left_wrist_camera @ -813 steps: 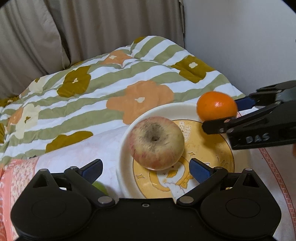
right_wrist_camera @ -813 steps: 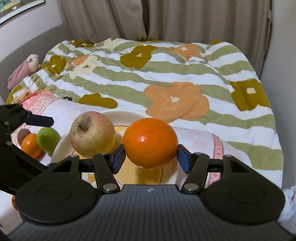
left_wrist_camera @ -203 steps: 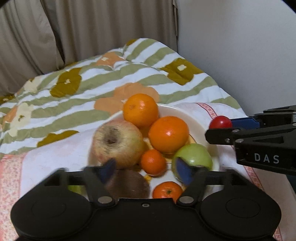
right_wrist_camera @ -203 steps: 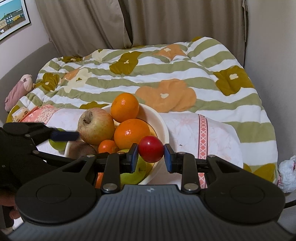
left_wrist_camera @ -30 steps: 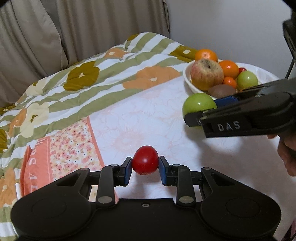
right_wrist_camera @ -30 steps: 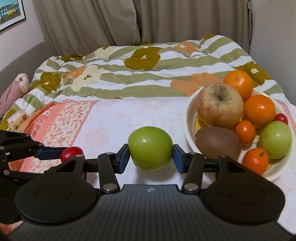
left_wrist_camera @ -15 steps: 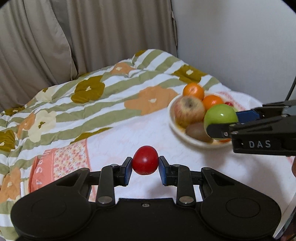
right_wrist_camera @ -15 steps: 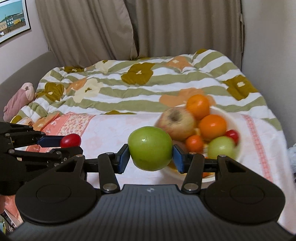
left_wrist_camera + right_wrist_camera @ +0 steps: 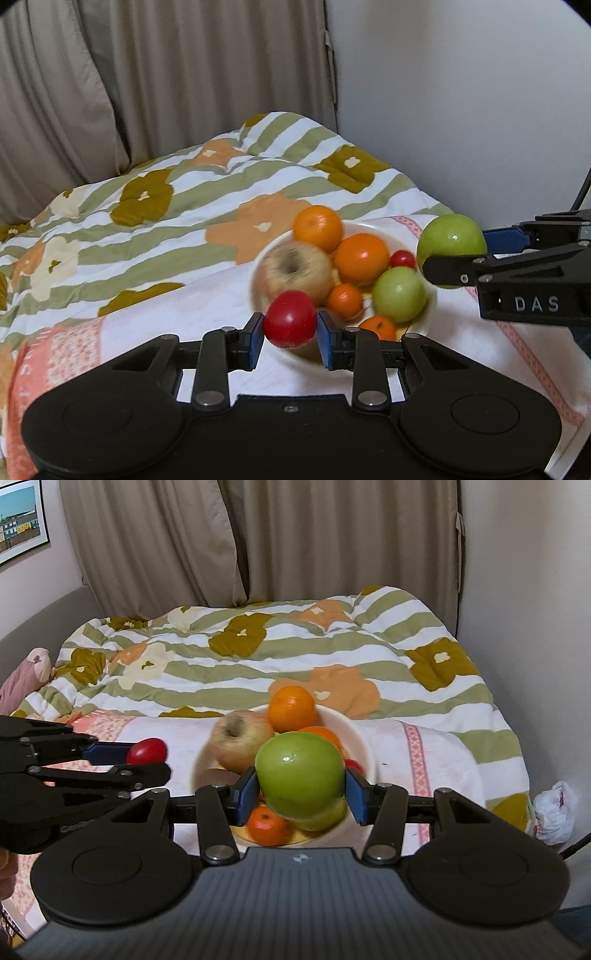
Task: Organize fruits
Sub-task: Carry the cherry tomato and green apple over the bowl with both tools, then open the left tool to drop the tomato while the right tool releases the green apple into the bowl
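left gripper (image 9: 290,329) clamps one red tomato (image 9: 290,319); right gripper (image 9: 301,789) clamps one green apple (image 9: 300,780). center-frame bowl (image 9: 428,310): three oranges, one apple, one green apple, one tomato.

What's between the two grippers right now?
Seen from the left wrist, the bowl of fruit lies between left gripper, holding the tomato, and right gripper, holding the green apple.

The only readable text is "DAS", in pale letters on the right tongs (image 9: 452,254).
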{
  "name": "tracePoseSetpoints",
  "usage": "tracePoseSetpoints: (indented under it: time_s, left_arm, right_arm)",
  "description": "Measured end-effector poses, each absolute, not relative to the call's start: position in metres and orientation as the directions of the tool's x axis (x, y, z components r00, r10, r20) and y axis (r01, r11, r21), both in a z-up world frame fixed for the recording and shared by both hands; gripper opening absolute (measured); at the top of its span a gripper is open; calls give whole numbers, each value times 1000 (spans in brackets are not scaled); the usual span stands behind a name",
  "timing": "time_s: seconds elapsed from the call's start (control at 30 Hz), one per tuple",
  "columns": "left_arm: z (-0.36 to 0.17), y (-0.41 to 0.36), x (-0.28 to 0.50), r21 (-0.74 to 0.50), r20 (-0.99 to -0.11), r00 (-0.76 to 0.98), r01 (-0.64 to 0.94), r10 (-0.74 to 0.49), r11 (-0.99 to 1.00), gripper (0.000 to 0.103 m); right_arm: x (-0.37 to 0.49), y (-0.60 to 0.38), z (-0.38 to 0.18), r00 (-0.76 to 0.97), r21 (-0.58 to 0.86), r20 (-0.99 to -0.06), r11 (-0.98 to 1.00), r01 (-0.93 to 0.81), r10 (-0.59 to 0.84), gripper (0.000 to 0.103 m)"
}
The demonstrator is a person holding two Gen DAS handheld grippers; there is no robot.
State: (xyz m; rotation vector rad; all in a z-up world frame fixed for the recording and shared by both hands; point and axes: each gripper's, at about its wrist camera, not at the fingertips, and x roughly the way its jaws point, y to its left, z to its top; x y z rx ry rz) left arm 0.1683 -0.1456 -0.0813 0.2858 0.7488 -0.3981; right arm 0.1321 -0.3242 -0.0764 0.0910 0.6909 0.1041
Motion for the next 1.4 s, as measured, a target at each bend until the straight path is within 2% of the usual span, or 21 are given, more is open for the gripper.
tracePoseSetpoints:
  time_s: [0.4,0.5,0.53,0.57,0.63,0.67,1.03,1.4]
  left_arm:
    - [-116,-204,187,106,-739,629,463,-242,880,34]
    - [-119,-208,187,111,-745,625,461,-234,881,37]
    - [-118,-209,187,112,-746,624,462,-233,880,50]
    - [-117,-210,187,115,-746,625,464,-232,879,67]
    - [-113,-209,183,127,-733,642,453,-224,882,87]
    - [-111,-207,181,133,-727,651,447,-220,885,88]
    - [-94,-170,164,148,-702,696,350,-151,925,93]
    - [-95,-149,160,165,-715,695,272,-75,948,99]
  right_arm:
    - [155,-365,-93,754,123,-639,988,-96,152,65]
    - [157,-367,-93,753,125,-638,986,-107,163,65]
    - [158,-367,-92,752,124,-638,986,-112,166,65]
    - [160,-367,-92,751,124,-638,985,-116,169,65]
    - [162,-365,-90,750,126,-637,984,-126,177,65]
    - [163,-364,-89,750,127,-636,983,-131,182,65]
    - [186,-336,-83,737,145,-623,964,-223,264,65]
    - [207,-311,-106,693,150,-652,948,-280,308,65]
